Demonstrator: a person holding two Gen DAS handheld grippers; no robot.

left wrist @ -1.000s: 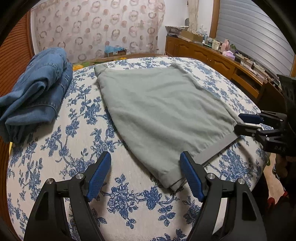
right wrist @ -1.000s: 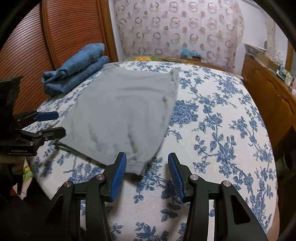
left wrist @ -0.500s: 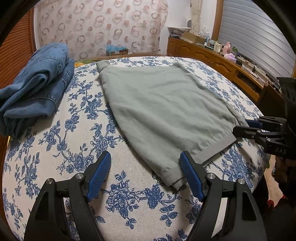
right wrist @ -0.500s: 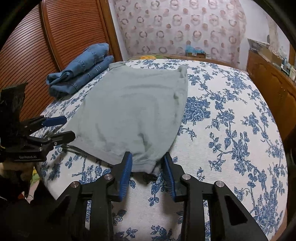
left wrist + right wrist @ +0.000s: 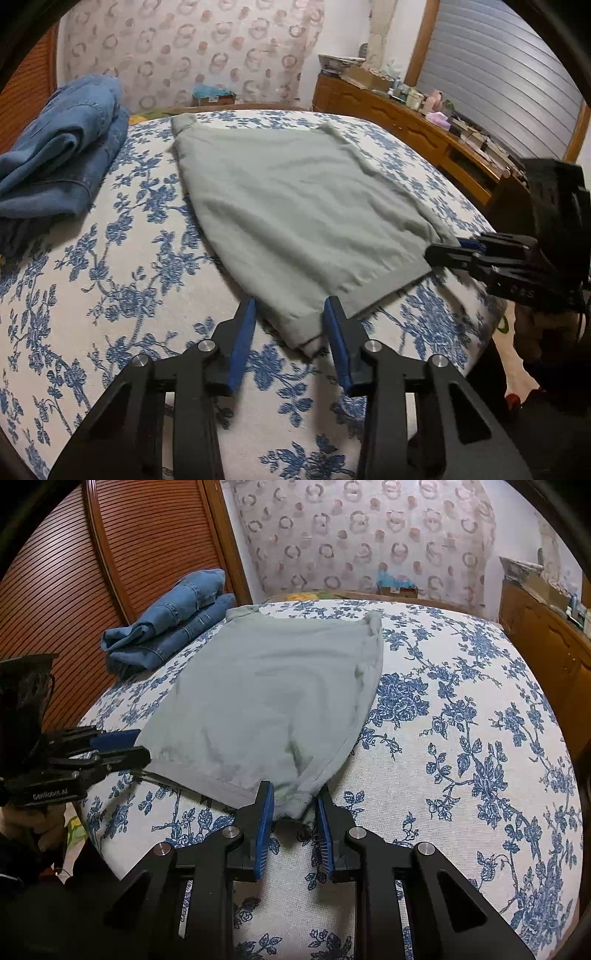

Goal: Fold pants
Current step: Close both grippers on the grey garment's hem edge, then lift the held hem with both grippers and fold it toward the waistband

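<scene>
The bed [image 5: 110, 258] is in front of my tools. The gray pants [image 5: 295, 206] lie flat on it. My left tool [image 5: 290, 332] is half open around one near corner. My right tool [image 5: 295, 808] is almost closed around the other corner. I think next I pinch both and fold away from me.

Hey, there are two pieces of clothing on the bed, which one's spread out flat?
The pale grey-green cotton pants, lying flat between both tongs. The blue denim jeans sit folded in a stack by the wooden slatted door.
</scene>
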